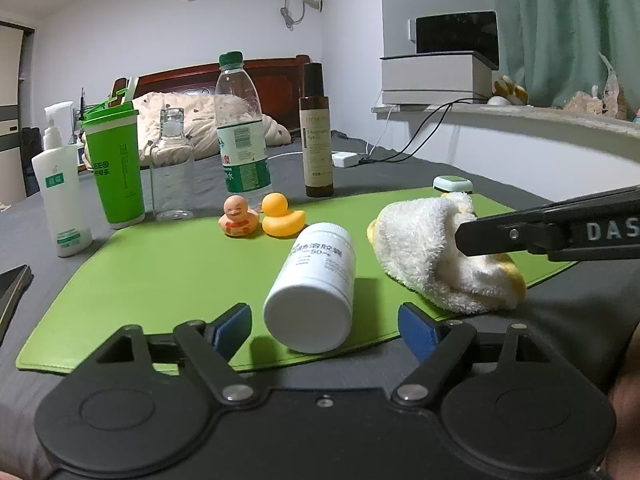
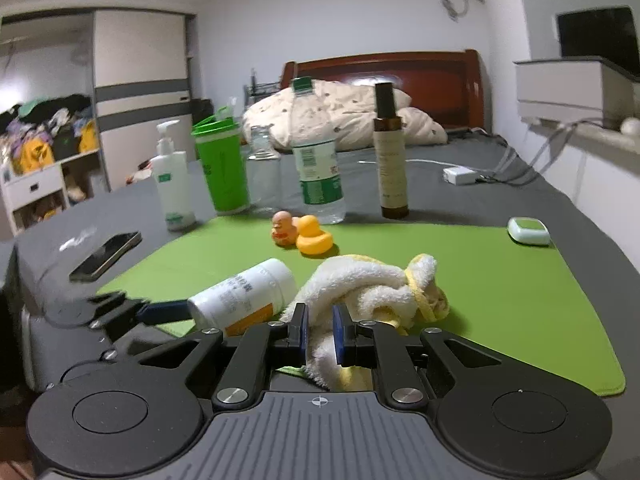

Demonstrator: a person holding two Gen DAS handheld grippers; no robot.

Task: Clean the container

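A white pill bottle (image 1: 316, 286) lies on its side on the green mat (image 1: 160, 272), its base toward my left gripper (image 1: 324, 330). That gripper is open, its blue pads on either side of the bottle's base, not touching it. A white and yellow cloth (image 1: 432, 256) lies to the right of the bottle. My right gripper (image 2: 322, 334) is shut on the cloth (image 2: 360, 284) at its near edge. The bottle (image 2: 244, 298) shows left of the cloth in the right wrist view, with the left gripper's blue pad (image 2: 168, 312) by its base.
At the mat's far edge stand a white pump bottle (image 1: 60, 196), a green cup (image 1: 114, 166), a clear glass bottle (image 1: 172, 164), a water bottle (image 1: 242, 128), a brown spray bottle (image 1: 318, 132) and two rubber ducks (image 1: 262, 216). A phone (image 2: 106, 256) lies left; a small white-green case (image 2: 528, 230) sits right.
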